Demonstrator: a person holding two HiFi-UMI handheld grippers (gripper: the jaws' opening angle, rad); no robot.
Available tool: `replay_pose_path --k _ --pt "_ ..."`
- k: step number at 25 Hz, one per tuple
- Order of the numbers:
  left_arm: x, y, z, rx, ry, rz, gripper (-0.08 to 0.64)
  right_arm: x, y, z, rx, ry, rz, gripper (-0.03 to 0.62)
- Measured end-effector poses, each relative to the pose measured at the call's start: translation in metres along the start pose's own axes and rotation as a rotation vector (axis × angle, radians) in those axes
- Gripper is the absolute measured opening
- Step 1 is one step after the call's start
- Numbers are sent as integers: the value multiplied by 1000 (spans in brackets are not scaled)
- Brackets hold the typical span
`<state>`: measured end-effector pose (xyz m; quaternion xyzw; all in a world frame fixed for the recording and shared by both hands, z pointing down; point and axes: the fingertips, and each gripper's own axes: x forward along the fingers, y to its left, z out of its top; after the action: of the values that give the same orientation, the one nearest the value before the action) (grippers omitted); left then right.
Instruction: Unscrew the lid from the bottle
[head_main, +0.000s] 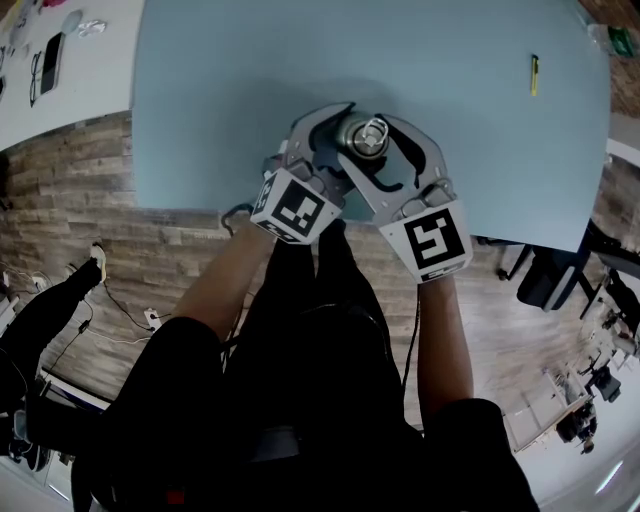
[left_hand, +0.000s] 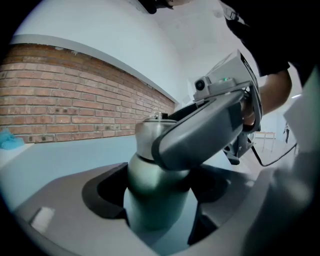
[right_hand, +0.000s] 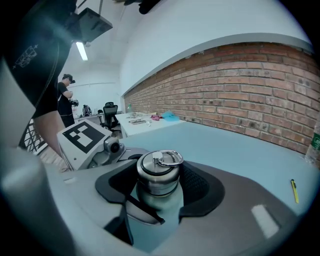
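Observation:
A pale green bottle (left_hand: 155, 195) with a steel lid (head_main: 368, 137) stands on the blue table (head_main: 230, 80) near its front edge. My left gripper (head_main: 340, 142) reaches in from the left and is shut on the bottle's body, low down; in the left gripper view (left_hand: 157, 202) both pads press its sides. My right gripper (head_main: 376, 128) comes from the right and sits higher, shut on the lid (right_hand: 159, 175), whose ring handle lies on top. One right jaw crosses in front of the lid in the left gripper view and hides most of it.
A small yellow pen (head_main: 534, 75) lies far right on the table. The table's front edge runs just under my hands. A white desk (head_main: 70, 70) with small items stands at the left. Chairs (head_main: 555, 280) stand at the right. A brick wall (right_hand: 240, 85) lies beyond.

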<state>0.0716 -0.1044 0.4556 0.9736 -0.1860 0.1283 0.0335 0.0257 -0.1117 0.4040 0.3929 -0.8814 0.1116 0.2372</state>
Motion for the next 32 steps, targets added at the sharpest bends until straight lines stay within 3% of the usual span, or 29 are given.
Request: replay_pose_path --k 15,32 --pt "-1 -3 1 28 -1 -86 370 -4 9 -2 -186 4 292 264" --pt "-1 -4 -1 66 11 -212 370 -3 8 -2 -176 -39 316 265"
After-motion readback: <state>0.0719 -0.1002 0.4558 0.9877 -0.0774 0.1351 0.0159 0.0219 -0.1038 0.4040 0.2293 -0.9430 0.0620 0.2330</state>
